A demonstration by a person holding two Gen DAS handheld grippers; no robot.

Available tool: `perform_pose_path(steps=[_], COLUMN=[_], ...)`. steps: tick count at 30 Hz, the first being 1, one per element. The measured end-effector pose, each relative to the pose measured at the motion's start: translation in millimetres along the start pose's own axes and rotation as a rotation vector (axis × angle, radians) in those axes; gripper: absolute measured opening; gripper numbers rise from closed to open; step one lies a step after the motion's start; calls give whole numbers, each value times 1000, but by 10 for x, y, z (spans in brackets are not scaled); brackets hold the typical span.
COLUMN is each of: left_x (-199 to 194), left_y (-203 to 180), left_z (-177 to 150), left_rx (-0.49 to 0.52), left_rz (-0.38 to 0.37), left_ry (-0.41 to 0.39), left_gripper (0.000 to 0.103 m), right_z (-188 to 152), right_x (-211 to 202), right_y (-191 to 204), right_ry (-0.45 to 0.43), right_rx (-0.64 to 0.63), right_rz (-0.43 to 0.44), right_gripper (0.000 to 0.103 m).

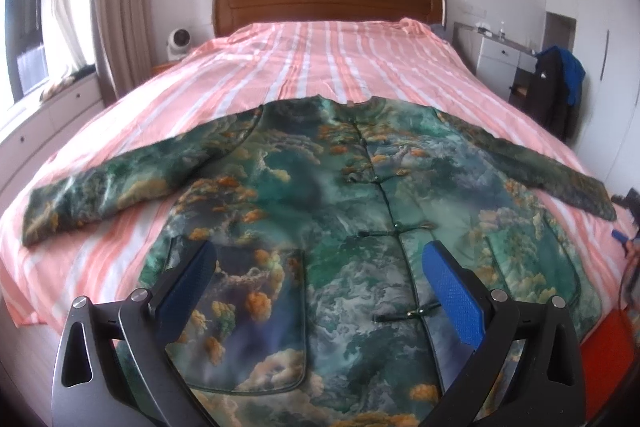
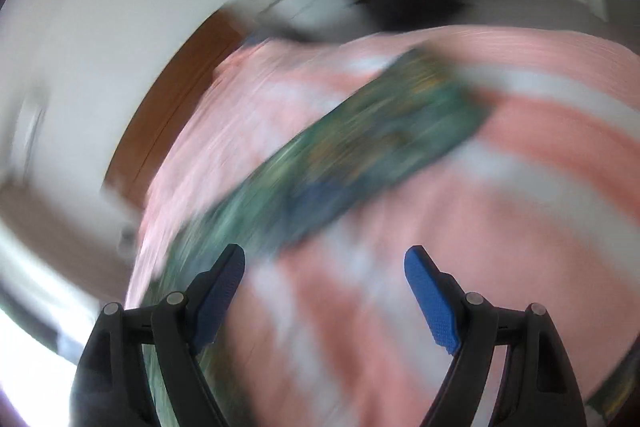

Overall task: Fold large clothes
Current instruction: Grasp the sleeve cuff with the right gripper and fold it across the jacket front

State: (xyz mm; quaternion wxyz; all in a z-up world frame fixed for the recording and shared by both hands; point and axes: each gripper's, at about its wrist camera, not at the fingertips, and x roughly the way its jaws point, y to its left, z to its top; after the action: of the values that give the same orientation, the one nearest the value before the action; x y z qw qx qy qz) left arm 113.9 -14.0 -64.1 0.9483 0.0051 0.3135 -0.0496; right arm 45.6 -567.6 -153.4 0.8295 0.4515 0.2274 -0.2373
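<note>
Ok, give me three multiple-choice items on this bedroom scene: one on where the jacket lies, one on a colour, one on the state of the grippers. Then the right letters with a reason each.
1. Where does the jacket lie?
A. Spread flat on the bed
B. Hung on the headboard
C. On the floor

2. What colour are the gripper pads?
A. Red
B. Blue
C. Yellow

3. How do the left gripper and right gripper stand?
A. Both clamped on a sleeve
B. One shut, one open
C. Both open, holding nothing

Answers:
1 A: the jacket is laid out front up on the striped sheet, both sleeves stretched sideways.
2 B: the pads show blue in both wrist views.
3 C: each pair of jaws stands wide apart with no cloth pinched between the pads.
</note>
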Motion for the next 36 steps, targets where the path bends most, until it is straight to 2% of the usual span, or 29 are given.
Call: perform_pose_path(steps=[2,4,5,6,7,8,9,10,12,15,17,18,20,22,24,26,28,30,31,32,36], left_x=[39,86,106,132,161,188,202,203,184,235,260,259,242,228,225,234,249,273,288,299,301], left_y=[31,54,59,67,73,87,103,128,190,264,315,351,413,486,548,602,620,622,618,616,631], left_z=[-8,-27,-41,-62,-79,-102,-119,-137,-170,-182,-184,-191,-207,-226,-252,-288,-325,-362,-378,-384,-369], left_rx=[-17,-33,-37,-38,-36,-32,-29,-29,-37,-49,-65,-76,-92,-107,-119,-125,-120,-103,-91,-86,-102], left_rz=[-1,-1,1,5,14,26,31,35,46,54,50,49,55,65,68,77,81,83,85,83,59], left_ry=[13,22,23,21,25,34,40,41,21,23,27,24,14,7,3,-2,-3,-2,5,9,5], left_gripper=[103,103,103,103,103,103,103,103,103,103,103,103,103,103,103,103,103,103,103,103,103], right_z=[262,403,490,572,632,690,720,742,770,676,454,276,-89,-493,-953,-1423,-1885,-2282,-2461,-2581,-2806], right_x=[222,380,456,538,606,672,696,693,624,444,353,318,326,433,624,873,1152,1449,1578,1589,1401], right_y=[-353,-502,-502,-476,-455,-413,-345,-235,116,1063,1851,2292,2966,3490,3912,4179,4321,4309,4265,4198,4055], right_ry=[-1,-3,-17,-19,-12,-11,-18,-28,-58,-70,-55,-44,-13,25,63,121,193,348,427,453,437], right_rx=[133,209,220,214,208,193,169,140,71,-127,-277,-356,-474,-552,-633,-680,-722,-745,-736,-729,-773], right_rz=[-47,-25,-10,4,-6,-54,-106,-136,-106,36,156,225,309,366,384,386,361,344,335,325,325], right_gripper=[80,79,75,62,53,29,17,17,15,15,15,15,15,15,15,15,23,75,79,79,80])
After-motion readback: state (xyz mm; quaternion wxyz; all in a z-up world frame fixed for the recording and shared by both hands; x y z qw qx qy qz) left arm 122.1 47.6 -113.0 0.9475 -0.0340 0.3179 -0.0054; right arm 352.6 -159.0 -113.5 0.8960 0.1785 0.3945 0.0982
